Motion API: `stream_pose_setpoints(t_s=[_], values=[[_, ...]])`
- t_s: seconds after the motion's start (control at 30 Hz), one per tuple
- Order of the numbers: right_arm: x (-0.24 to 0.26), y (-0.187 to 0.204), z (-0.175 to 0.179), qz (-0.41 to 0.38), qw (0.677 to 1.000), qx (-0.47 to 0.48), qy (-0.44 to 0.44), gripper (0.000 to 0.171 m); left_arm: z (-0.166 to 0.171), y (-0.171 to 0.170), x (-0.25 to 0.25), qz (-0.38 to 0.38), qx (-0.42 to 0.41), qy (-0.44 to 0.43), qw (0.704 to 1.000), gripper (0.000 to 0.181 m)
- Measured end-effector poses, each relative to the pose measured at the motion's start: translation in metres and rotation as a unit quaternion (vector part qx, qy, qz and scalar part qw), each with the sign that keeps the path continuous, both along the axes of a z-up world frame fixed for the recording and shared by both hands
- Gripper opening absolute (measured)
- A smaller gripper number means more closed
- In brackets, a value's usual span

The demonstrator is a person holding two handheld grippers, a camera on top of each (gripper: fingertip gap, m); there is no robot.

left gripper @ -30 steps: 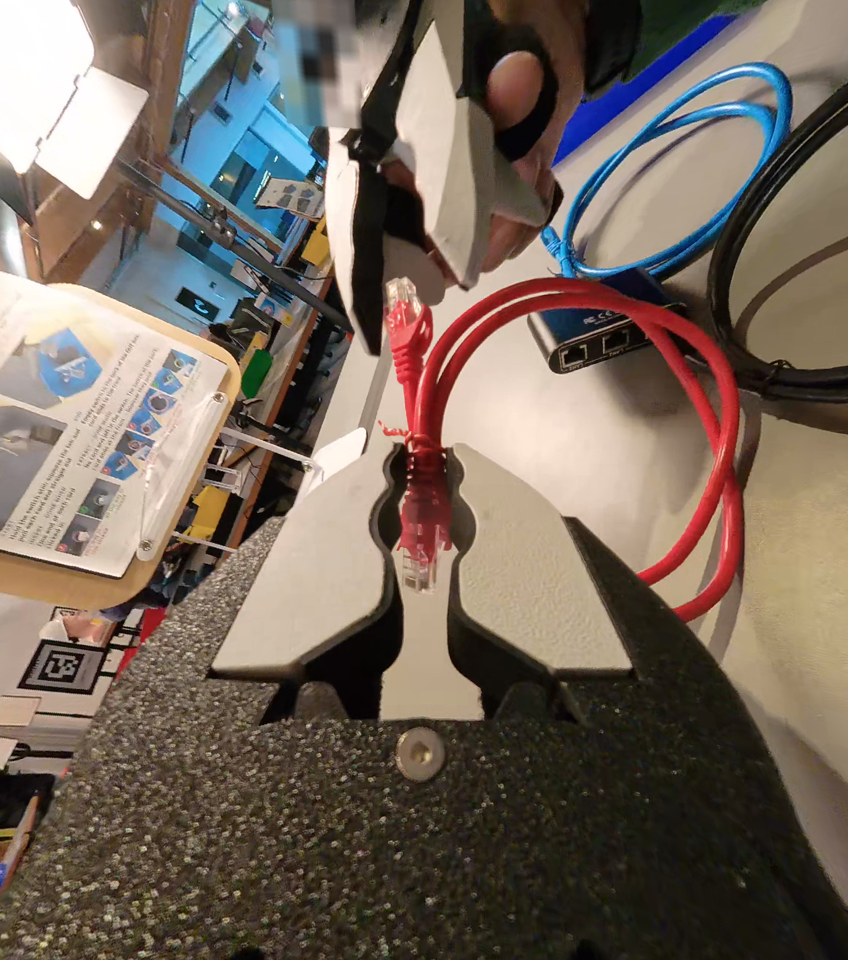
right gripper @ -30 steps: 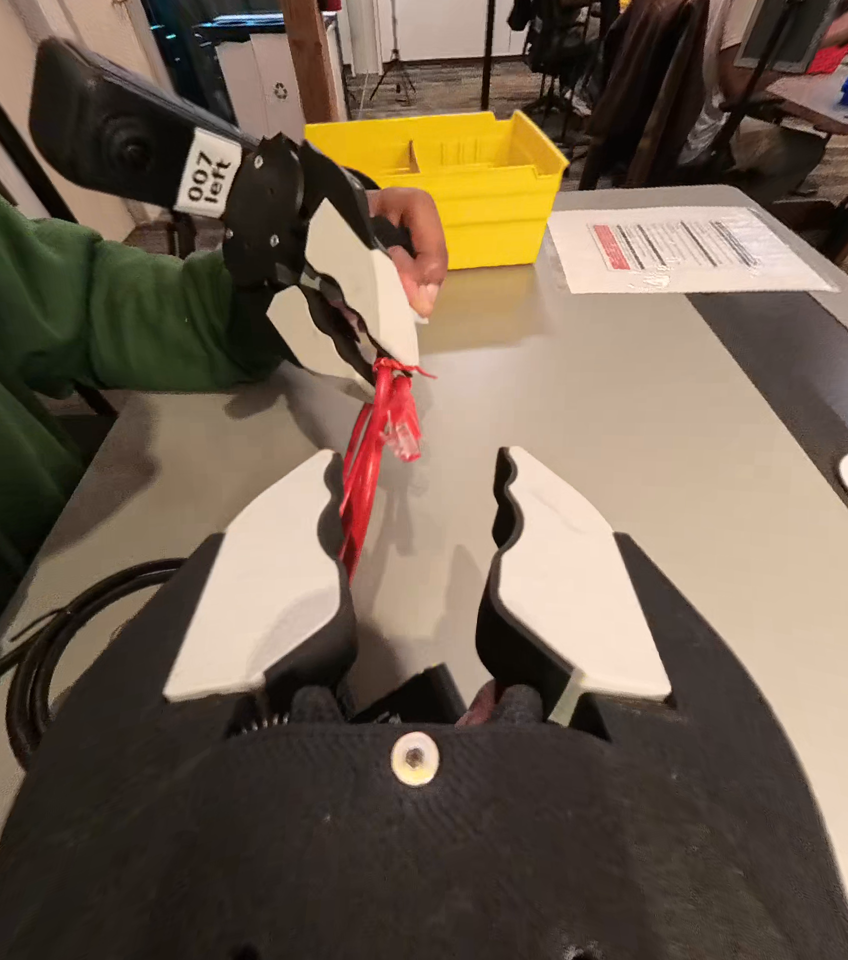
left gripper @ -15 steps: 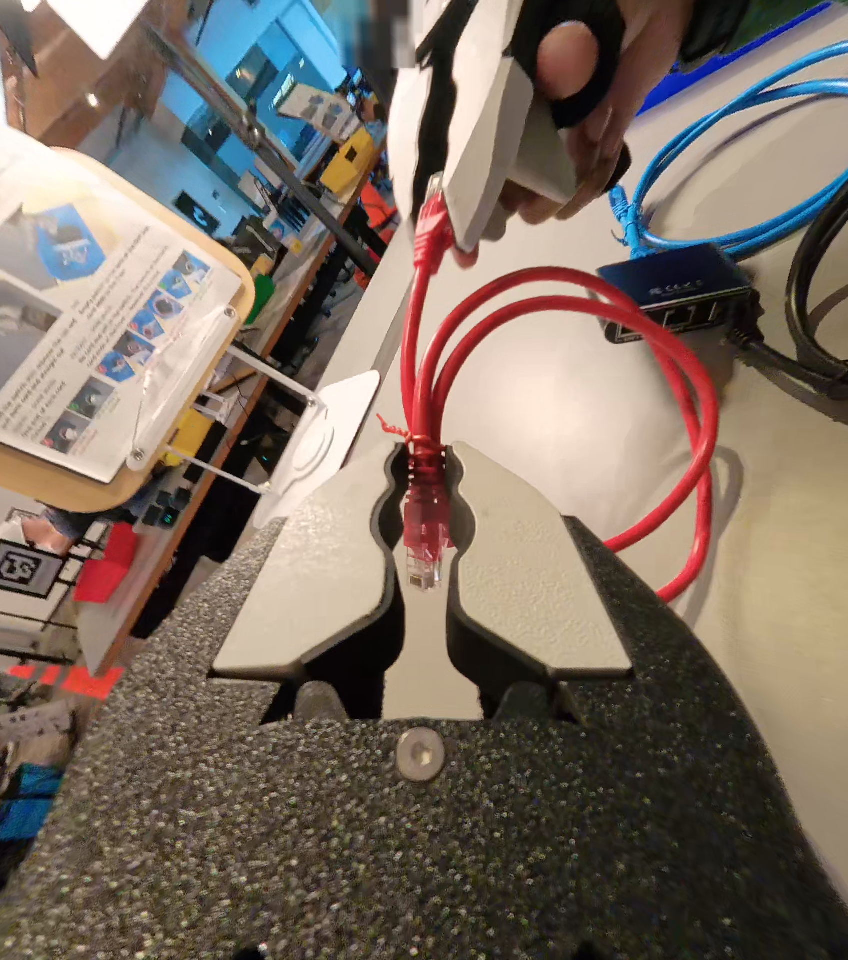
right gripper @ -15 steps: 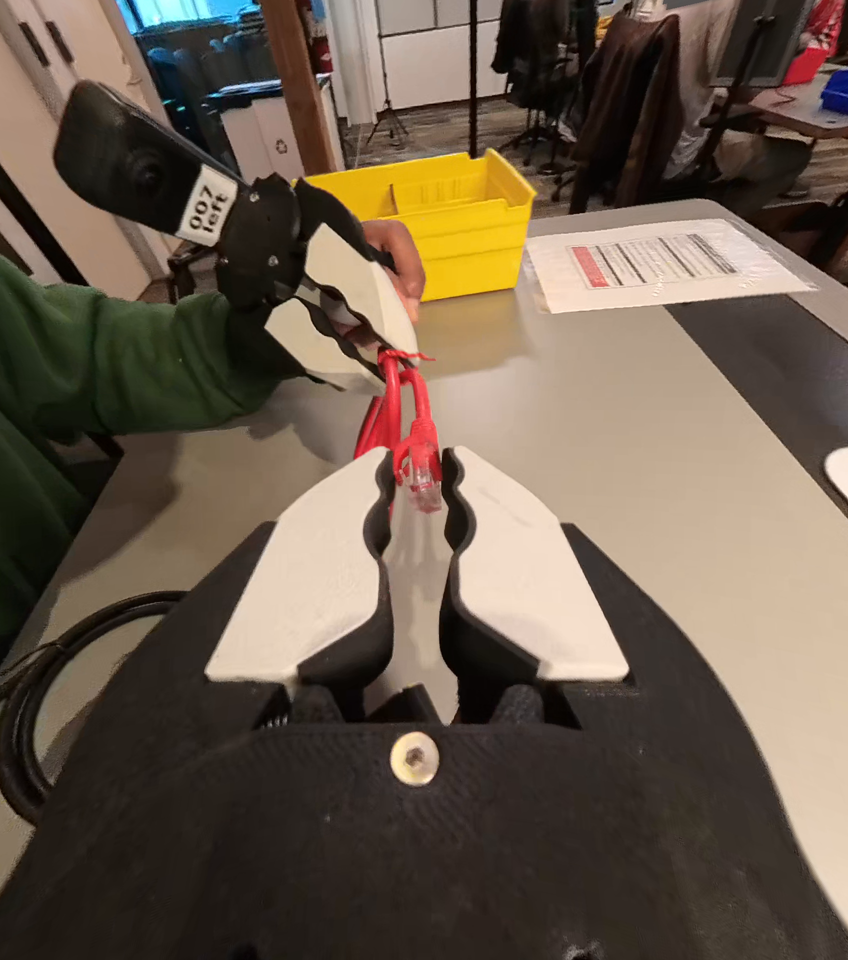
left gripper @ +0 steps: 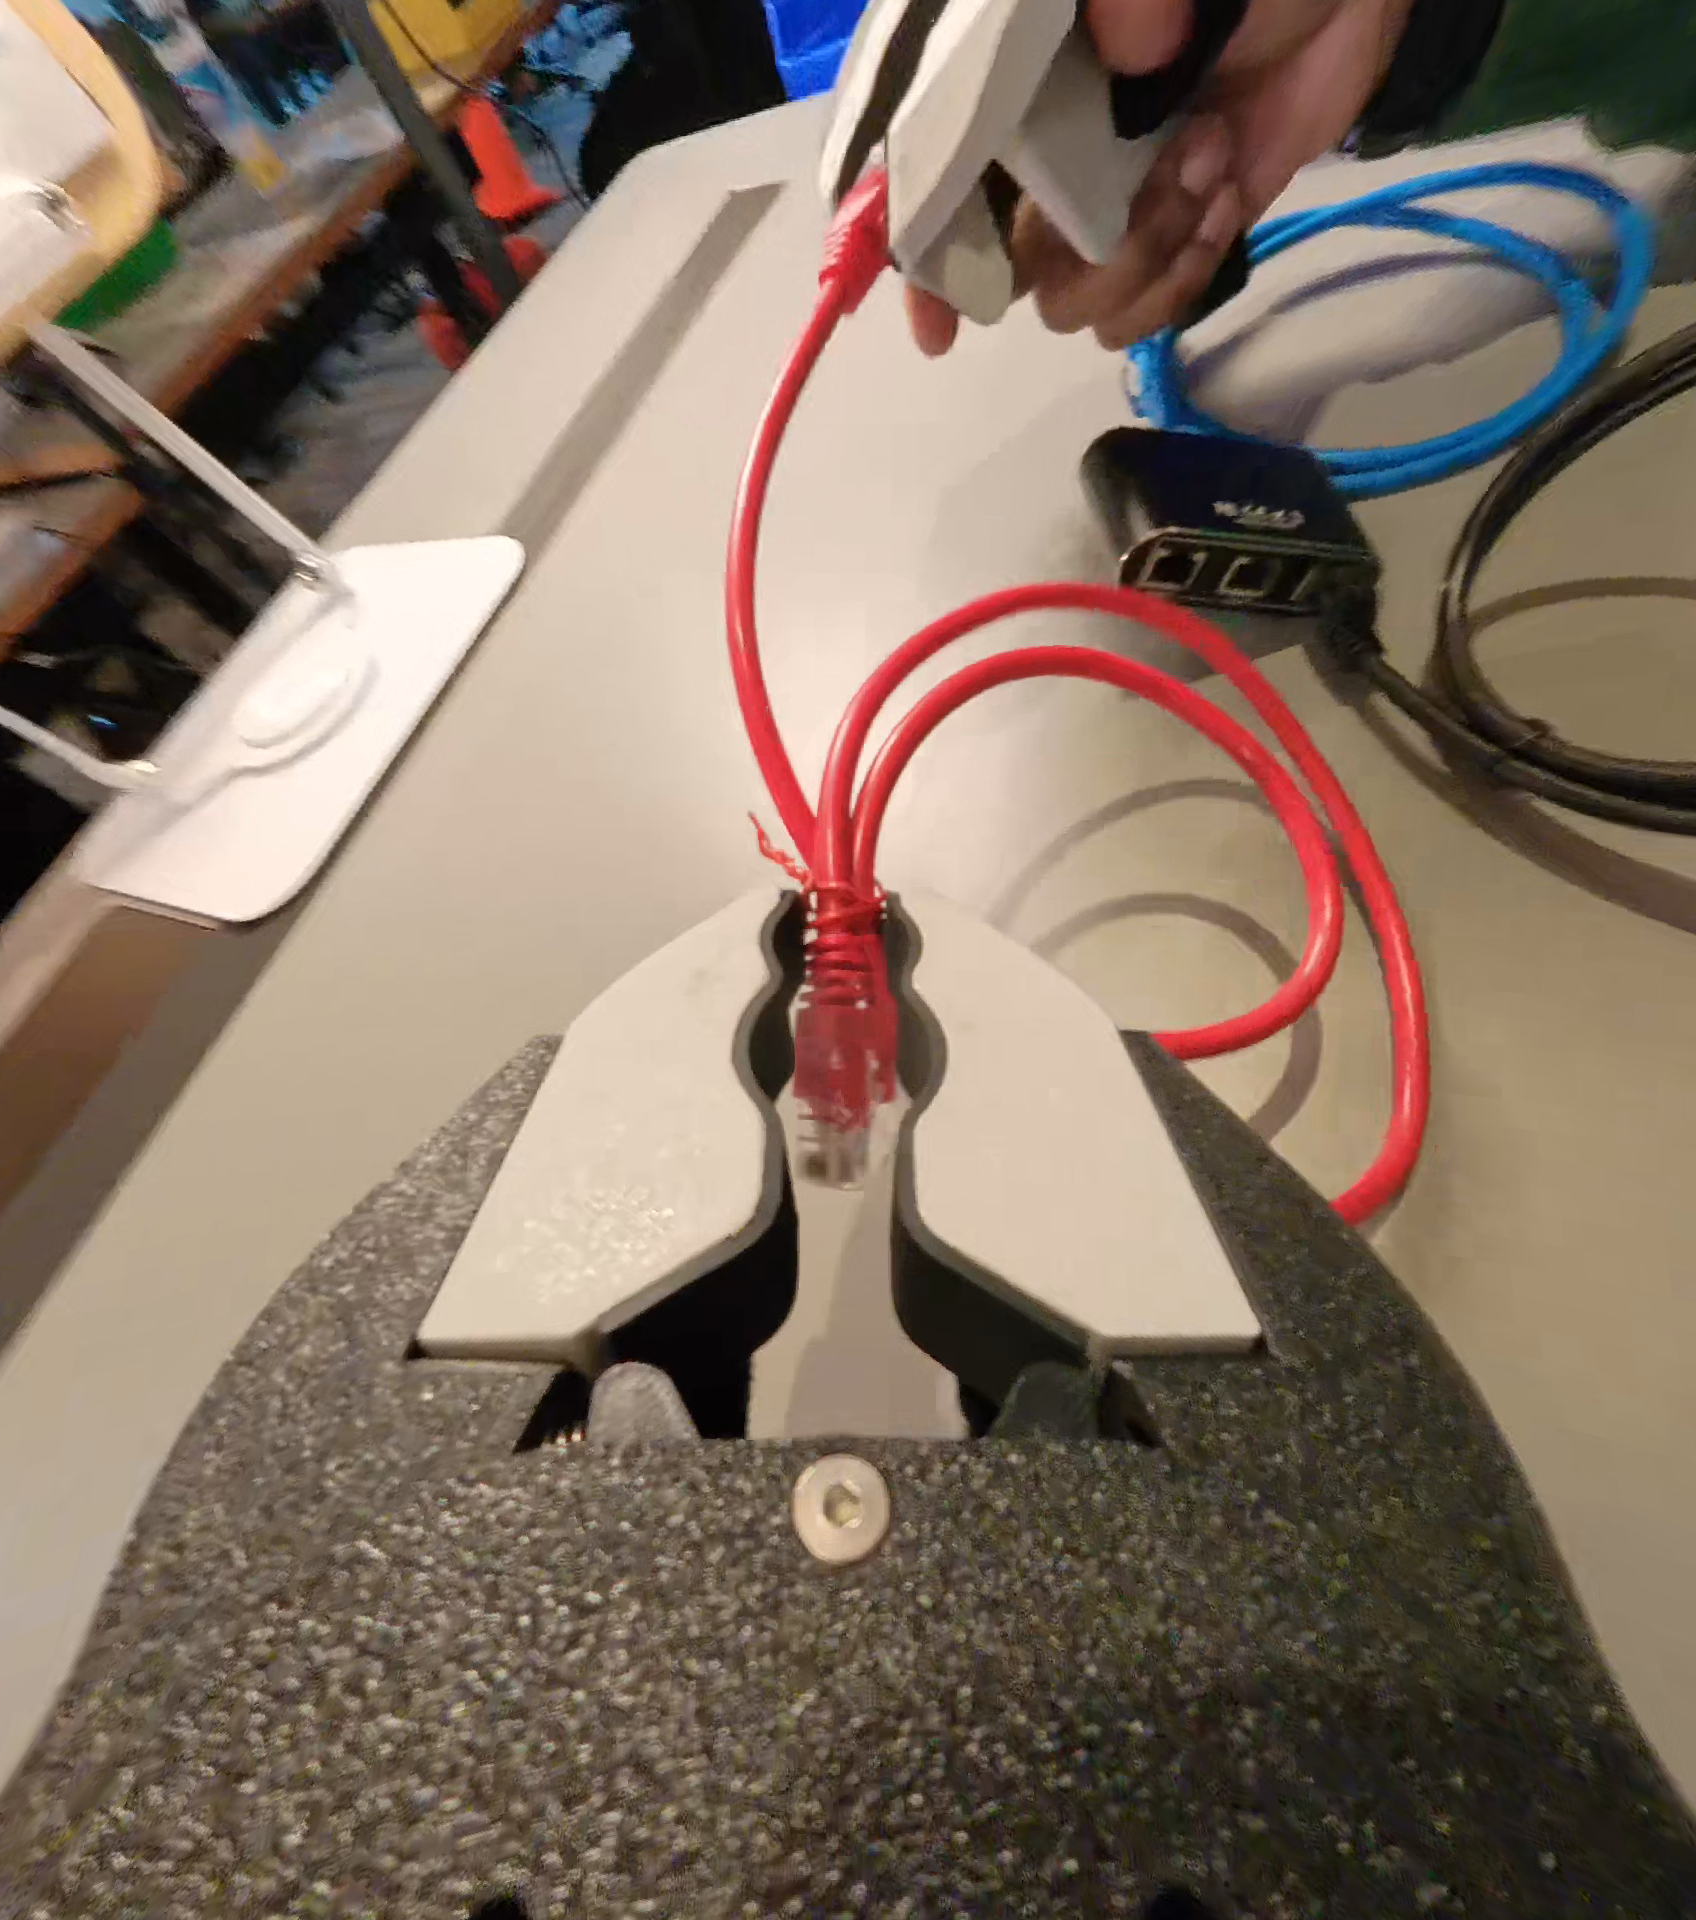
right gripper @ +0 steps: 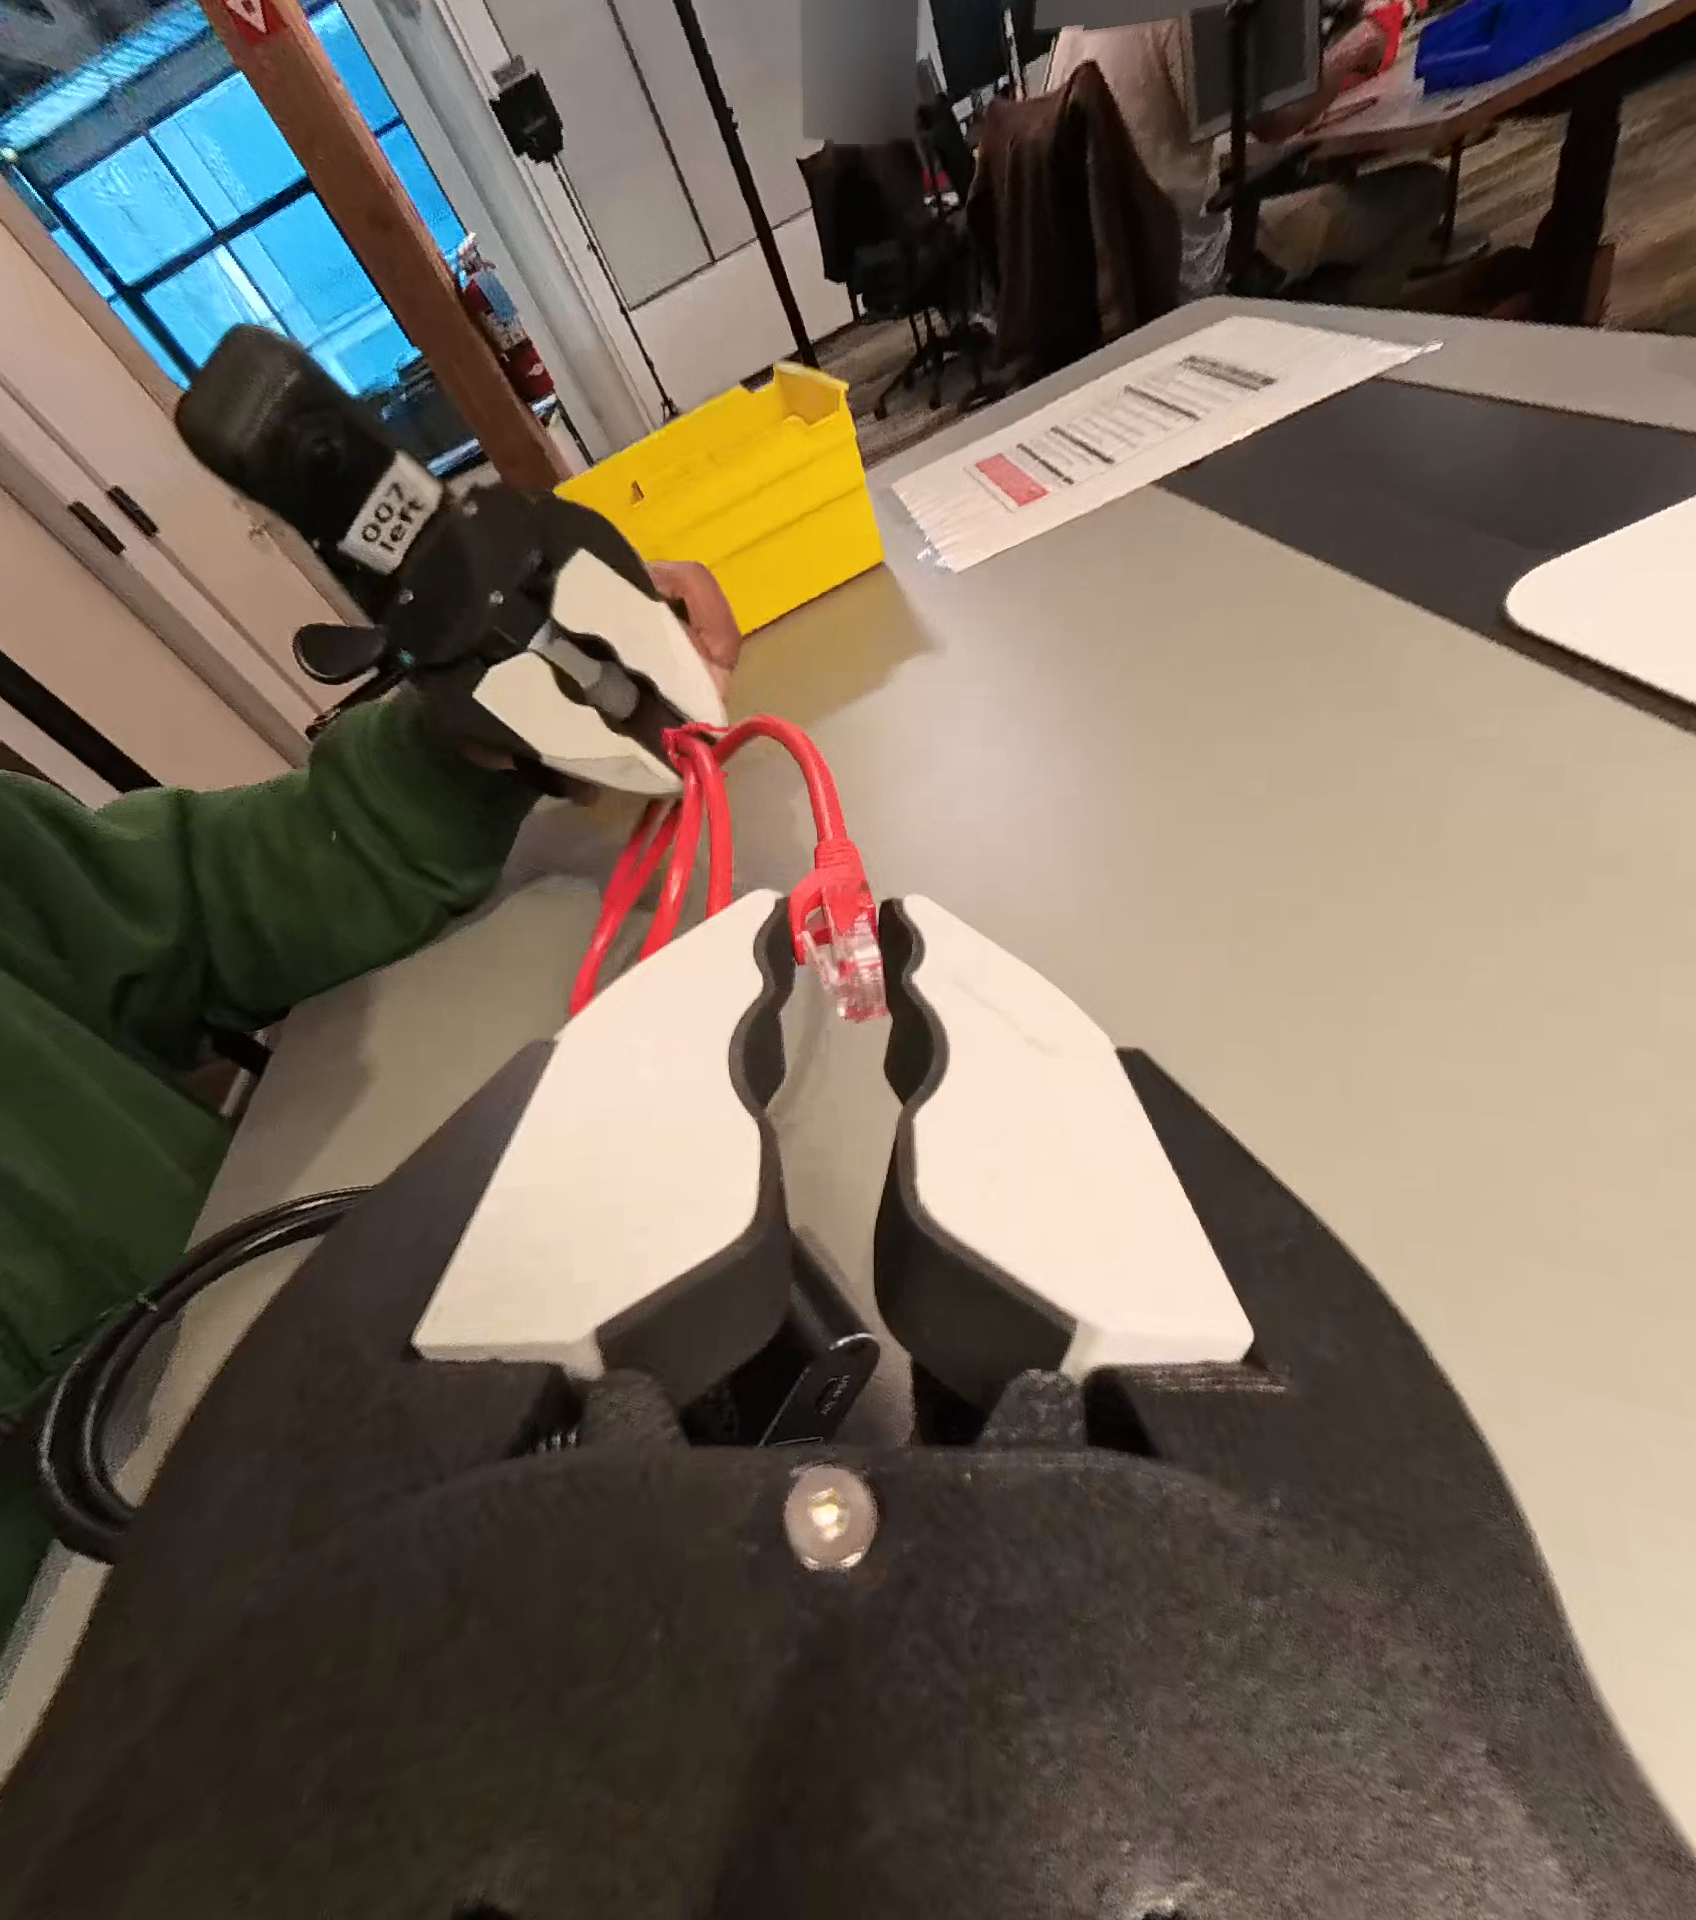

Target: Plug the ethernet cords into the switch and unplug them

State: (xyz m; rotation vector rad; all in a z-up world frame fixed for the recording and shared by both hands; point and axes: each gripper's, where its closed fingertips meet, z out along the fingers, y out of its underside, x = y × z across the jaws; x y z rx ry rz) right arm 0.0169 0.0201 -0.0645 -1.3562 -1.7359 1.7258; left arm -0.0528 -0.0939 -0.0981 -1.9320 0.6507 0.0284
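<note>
Left gripper [left gripper: 842,914]: clamping one plug of the red cord [left gripper: 1280,769], jaws closed on the boot, clear tip pointing back toward the camera. Right gripper [right gripper: 831,914]: pinching the other plug at the fingertips, jaws narrow around it. Cord looping in the air between both grippers, slack coils hanging toward the grey table [left gripper: 615,727]. Switch [left gripper: 1228,530] lying on the table beyond the loops, ports facing the left gripper. Blue cord [left gripper: 1509,312] coiling just behind the switch, black cable [left gripper: 1592,769] trailing beside it. Yellow bin [right gripper: 761,499] sitting well apart.
</note>
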Motion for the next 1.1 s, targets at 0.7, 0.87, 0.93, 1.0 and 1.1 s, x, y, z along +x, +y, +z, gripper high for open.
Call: stream_pose_setpoints(t_s=[0.7,0.87,0.93,1.0,1.1], values=[[0.012,-0.063,-0.011,0.101,0.995,0.023,-0.001,0.016,0.02,0.041,0.083,-0.176,-0.097,-0.306,0.931,0.025],[0.018,-0.071,-0.013,0.129,0.991,0.024,-0.002,0.016,0.028,0.043,0.091,-0.185,-0.046,-0.298,0.935,0.018],[0.02,-0.075,-0.014,0.141,0.99,0.015,-0.011,0.016,0.029,0.042,0.094,-0.189,-0.035,-0.29,0.938,0.016],[0.021,-0.077,-0.017,0.147,0.989,0.01,-0.019,0.016,0.023,0.042,0.098,-0.188,-0.036,-0.269,0.944,0.015],[0.023,-0.08,-0.02,0.155,0.988,0.008,-0.026,0.016,0.017,0.042,0.1,-0.182,-0.032,-0.249,0.951,0.014]])
